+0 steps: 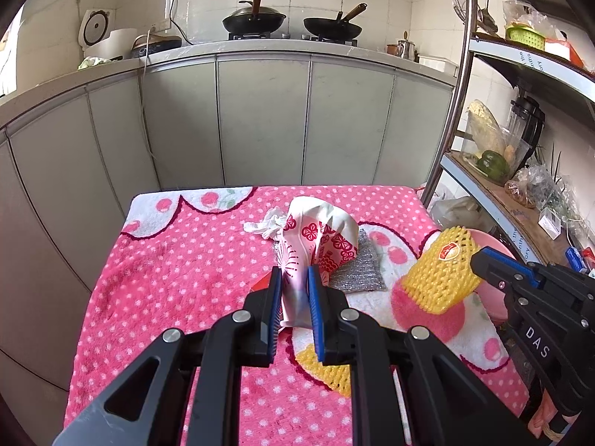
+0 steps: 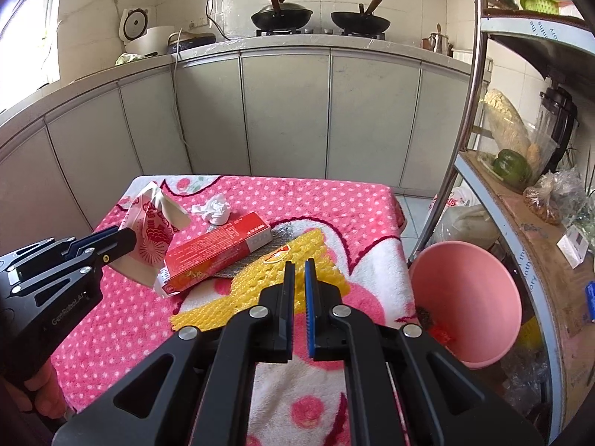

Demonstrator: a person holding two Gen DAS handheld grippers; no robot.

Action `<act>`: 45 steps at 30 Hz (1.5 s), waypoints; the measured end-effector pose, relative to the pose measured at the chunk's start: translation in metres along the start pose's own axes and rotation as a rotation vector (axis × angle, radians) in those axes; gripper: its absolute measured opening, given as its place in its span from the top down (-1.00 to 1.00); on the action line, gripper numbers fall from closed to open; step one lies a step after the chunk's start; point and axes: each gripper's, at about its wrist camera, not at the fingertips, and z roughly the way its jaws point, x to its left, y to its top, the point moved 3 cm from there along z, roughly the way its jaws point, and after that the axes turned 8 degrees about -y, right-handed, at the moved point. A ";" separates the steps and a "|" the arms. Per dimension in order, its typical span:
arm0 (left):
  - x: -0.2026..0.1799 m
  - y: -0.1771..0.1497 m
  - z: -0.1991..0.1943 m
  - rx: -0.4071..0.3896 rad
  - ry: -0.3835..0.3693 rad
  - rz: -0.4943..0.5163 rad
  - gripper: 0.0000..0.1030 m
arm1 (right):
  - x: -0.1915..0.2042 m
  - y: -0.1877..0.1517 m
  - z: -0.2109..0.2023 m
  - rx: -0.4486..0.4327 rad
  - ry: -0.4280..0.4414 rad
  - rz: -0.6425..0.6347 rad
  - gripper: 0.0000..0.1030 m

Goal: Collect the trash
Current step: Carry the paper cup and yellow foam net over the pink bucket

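Note:
My left gripper (image 1: 293, 278) is shut on a crushed white paper cup with red flower print (image 1: 319, 230); the cup also shows in the right wrist view (image 2: 152, 230), lifted above the pink dotted cloth (image 1: 178, 260). My right gripper (image 2: 299, 271) is shut on a yellow foam fruit net (image 2: 293, 256), which shows held up in the left wrist view (image 1: 438, 271). A second yellow net (image 2: 212, 314) lies on the cloth. A red carton (image 2: 215, 251) rests on a silver scouring pad (image 1: 357, 271). A crumpled white tissue (image 2: 215, 208) lies behind it.
A pink plastic basin (image 2: 468, 297) sits off the table's right edge, beside a metal shelf rack (image 2: 461, 141) with vegetables and bags. Grey kitchen cabinets (image 2: 282, 111) with two woks on the stove stand behind the table.

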 end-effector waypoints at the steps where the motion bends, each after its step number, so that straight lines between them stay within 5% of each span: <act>1: -0.002 0.000 0.001 0.004 0.000 0.004 0.74 | -0.002 0.000 -0.001 -0.009 -0.017 -0.001 0.90; 10: -0.021 -0.002 0.006 0.018 -0.011 0.043 0.74 | -0.019 0.000 -0.007 -0.050 -0.157 -0.026 0.90; 45: -0.094 0.019 0.027 0.011 -0.069 0.184 0.74 | -0.090 -0.012 0.000 -0.041 -0.292 0.086 0.90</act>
